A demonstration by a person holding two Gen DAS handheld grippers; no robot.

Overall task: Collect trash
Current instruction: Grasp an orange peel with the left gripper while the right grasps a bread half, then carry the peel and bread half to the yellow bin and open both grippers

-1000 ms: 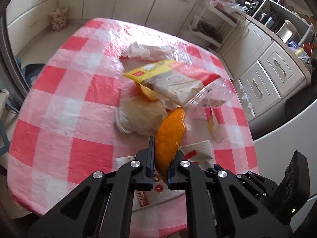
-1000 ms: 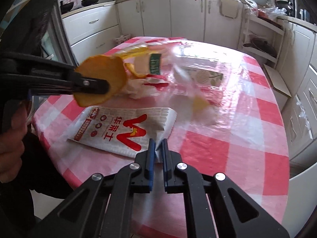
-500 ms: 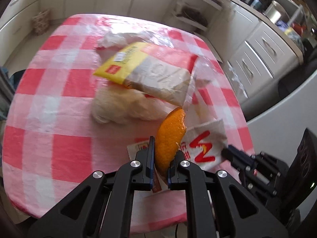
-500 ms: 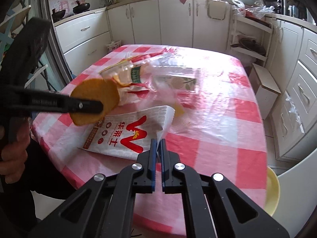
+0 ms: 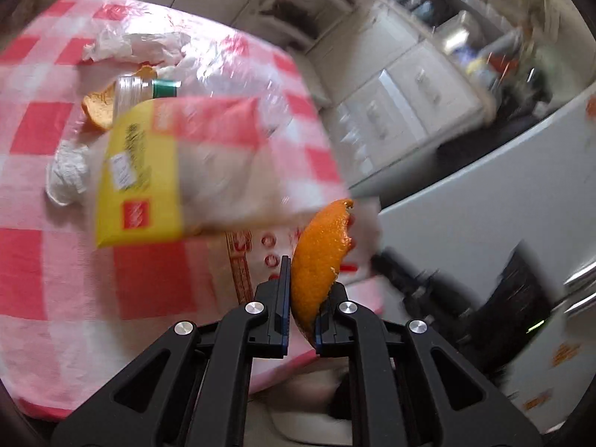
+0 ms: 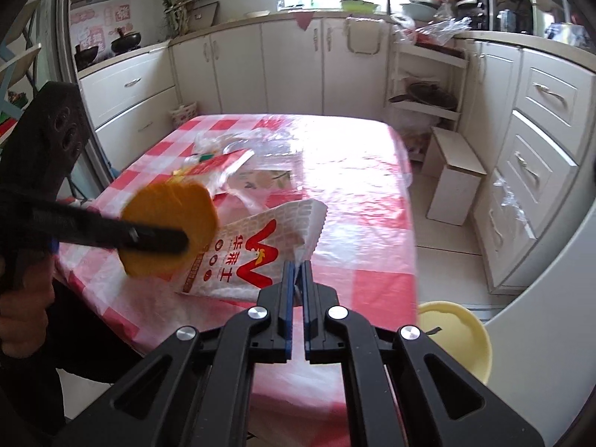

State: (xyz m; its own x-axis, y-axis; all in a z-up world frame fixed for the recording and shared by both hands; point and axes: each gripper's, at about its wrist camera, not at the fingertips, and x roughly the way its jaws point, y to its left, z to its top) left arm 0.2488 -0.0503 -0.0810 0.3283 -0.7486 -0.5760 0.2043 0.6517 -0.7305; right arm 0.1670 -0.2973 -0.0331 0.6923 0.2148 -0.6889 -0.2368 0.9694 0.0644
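Observation:
My left gripper (image 5: pixel 307 275) is shut on a curved piece of orange peel (image 5: pixel 320 260), held in the air over the table's near edge. From the right wrist view the same peel (image 6: pixel 171 208) sits in the left gripper (image 6: pixel 182 238) at the left. My right gripper (image 6: pixel 298 266) is shut on the corner of a white paper bag (image 6: pixel 257 253) with a red W logo. That corner is lifted; the bag's far end rests on the checked tablecloth (image 6: pixel 372 193). In the blurred left wrist view the bag (image 5: pixel 268 253) lies just behind the peel.
More rubbish lies on the table: a yellow and red snack bag (image 5: pixel 149 171), a plastic bottle (image 5: pixel 138 89), another peel (image 5: pixel 98 108), crumpled tissue (image 5: pixel 69 171) and clear wrap (image 5: pixel 141 44). A yellow basin (image 6: pixel 458 335) stands on the floor right of the table. Cabinets line the walls.
My right gripper closed on the paper bag's corner, then drew back and up, lifting it. My left gripper swung right with the peel still gripped.

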